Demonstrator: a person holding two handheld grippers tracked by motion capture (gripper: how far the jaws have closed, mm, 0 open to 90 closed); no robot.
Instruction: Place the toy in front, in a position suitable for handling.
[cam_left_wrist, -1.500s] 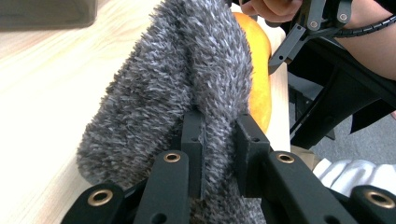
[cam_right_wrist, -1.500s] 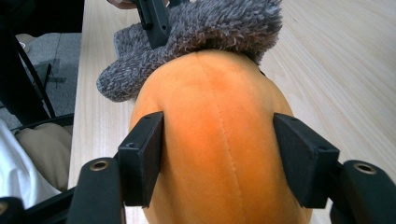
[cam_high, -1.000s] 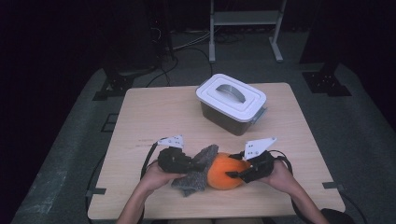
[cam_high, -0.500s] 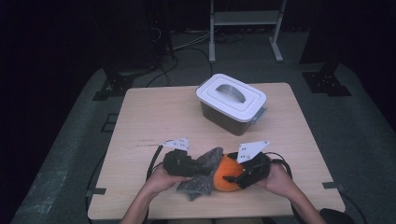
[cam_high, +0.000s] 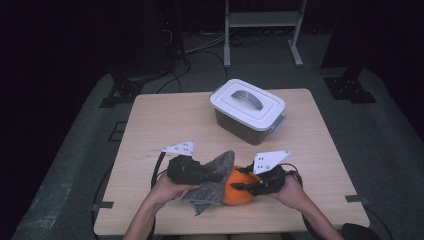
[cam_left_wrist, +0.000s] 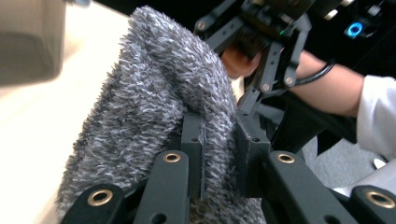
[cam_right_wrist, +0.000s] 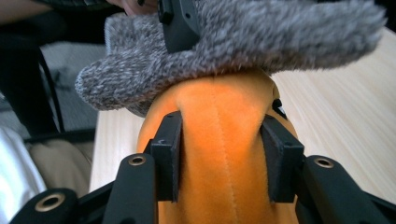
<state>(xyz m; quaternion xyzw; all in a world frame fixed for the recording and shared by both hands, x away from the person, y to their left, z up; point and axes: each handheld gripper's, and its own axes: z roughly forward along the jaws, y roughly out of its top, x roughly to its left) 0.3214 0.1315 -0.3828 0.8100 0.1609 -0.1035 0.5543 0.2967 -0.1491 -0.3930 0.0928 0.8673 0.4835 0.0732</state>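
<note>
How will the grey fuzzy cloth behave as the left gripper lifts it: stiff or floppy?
Probably floppy: the grey fuzzy cloth folds over the orange plush. Likely light: the left gripper holds it by one pinched fold. Its fuzzy pile probably resists slipping.

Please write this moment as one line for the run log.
left gripper: shut on grey cloth | right gripper: closing, shut on orange toy | box: lidded

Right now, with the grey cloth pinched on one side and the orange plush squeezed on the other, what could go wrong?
1. The left gripper pinches only a fold of the grey fuzzy cloth; a pull could slip it free.
2. The right gripper, its fingers just closing, squeezes the soft orange plush; the plush may squirm out.
3. The cloth drapes over the plush, so parting the hands could drag one with the other, possibly toward the near table edge.
</note>
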